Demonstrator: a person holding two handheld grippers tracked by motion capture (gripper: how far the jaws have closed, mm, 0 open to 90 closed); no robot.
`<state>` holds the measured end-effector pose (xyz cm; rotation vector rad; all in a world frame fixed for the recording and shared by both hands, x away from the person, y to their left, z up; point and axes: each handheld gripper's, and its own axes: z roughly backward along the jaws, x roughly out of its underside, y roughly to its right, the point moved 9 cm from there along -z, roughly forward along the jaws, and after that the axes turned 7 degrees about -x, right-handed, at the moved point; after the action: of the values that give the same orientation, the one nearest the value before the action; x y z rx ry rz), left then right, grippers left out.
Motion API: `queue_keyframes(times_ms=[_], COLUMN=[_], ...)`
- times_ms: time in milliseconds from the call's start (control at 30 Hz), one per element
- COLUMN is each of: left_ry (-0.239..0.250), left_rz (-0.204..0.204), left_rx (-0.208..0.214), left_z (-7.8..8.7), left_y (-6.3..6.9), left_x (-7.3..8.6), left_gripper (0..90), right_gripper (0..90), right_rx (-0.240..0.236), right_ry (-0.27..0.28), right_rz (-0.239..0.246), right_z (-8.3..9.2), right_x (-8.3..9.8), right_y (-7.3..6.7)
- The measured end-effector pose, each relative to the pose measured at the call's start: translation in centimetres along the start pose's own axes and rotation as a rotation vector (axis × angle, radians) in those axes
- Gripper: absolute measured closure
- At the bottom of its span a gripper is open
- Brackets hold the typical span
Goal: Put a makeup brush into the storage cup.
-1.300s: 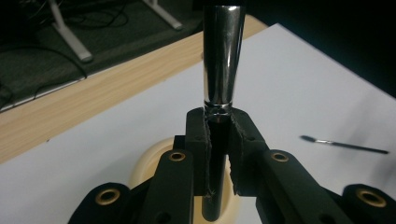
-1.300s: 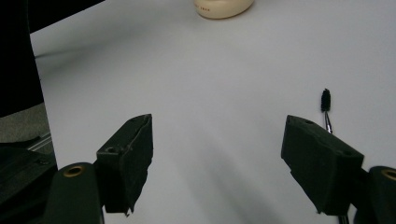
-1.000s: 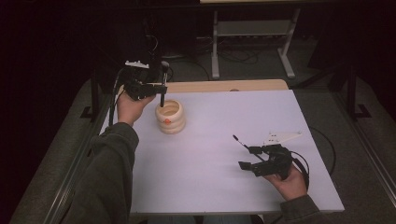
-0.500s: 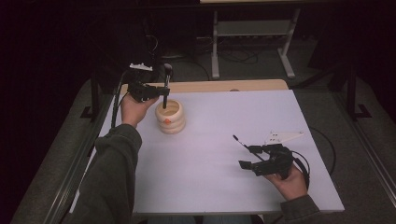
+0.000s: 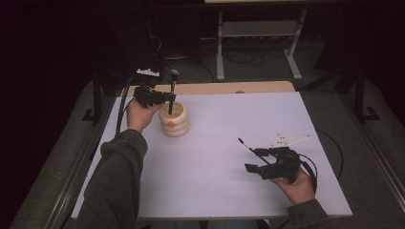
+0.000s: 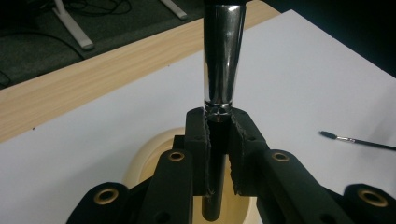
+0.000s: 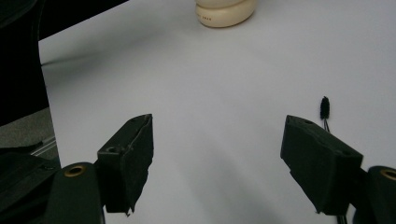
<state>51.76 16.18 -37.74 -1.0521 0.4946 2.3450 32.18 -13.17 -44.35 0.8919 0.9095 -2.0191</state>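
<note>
A cream ribbed pot (image 5: pixel 174 119) stands at the far left of the white table top (image 5: pixel 239 119). My left gripper (image 5: pixel 162 98) is shut on a thick brush (image 5: pixel 172 90) with a black handle and chrome ferrule (image 6: pixel 224 60). It holds the brush upright, with the lower end in the pot's mouth (image 6: pixel 144 158). The pads (image 6: pixel 198 154) press both sides of the handle. My right gripper (image 5: pixel 255 161) rests low at the near right, jaws wide apart and nothing between them (image 7: pixel 217 163). A thin dark-tipped brush (image 5: pixel 246 145) lies just beside it (image 7: pixel 324 109).
A pale wooden strip (image 5: pixel 215 88) runs along the table's far edge. Metal stand legs (image 5: pixel 258 47) and cables lie on the dark floor beyond. A cable (image 5: pixel 329 152) loops by the right hand near the table's right edge.
The left gripper has shifted slightly right and down with the brush, bringing its lower end into the pot's mouth. The right gripper has stayed still.
</note>
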Motion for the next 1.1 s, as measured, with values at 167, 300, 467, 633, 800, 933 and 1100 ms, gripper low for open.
queue_keyframes(times_ms=[167,300,467,633,800,933,1100], left_ry=[-0.005,-0.011,-0.024,-0.037,-0.056,-0.054,-0.051], left_rz=[0.008,0.006,0.004,-0.007,-0.017,-0.016,-0.024], left_rx=[0.016,0.008,0.008,0.003,-0.003,0.0,-0.013], left_z=[0.0,-0.1,-0.2,-0.4,-0.7,-0.8,-0.8], left_y=[0.0,0.0,-0.1,-0.1,-0.3,-0.1,0.0], left_x=[0.5,0.7,1.1,1.6,2.2,2.2,2.2], left_gripper=[78.6,78.6,78.5,78.5,78.4,78.3,77.1], right_gripper=[24.5,24.5,24.6,24.5,24.5,24.5,24.5], right_rx=[0.002,0.003,0.005,0.005,0.003,-0.001,-0.003], right_ry=[-0.003,-0.003,-0.006,-0.003,-0.003,-0.003,-0.001], right_rz=[-0.004,-0.001,0.0,-0.001,0.002,-0.001,-0.002], right_z=[0.0,-0.2,-0.2,-0.2,-0.2,-0.3,-0.3], right_x=[0.0,0.0,0.0,0.0,0.0,-0.1,-0.1], right_y=[0.0,0.1,0.0,0.1,0.0,0.0,-0.1])
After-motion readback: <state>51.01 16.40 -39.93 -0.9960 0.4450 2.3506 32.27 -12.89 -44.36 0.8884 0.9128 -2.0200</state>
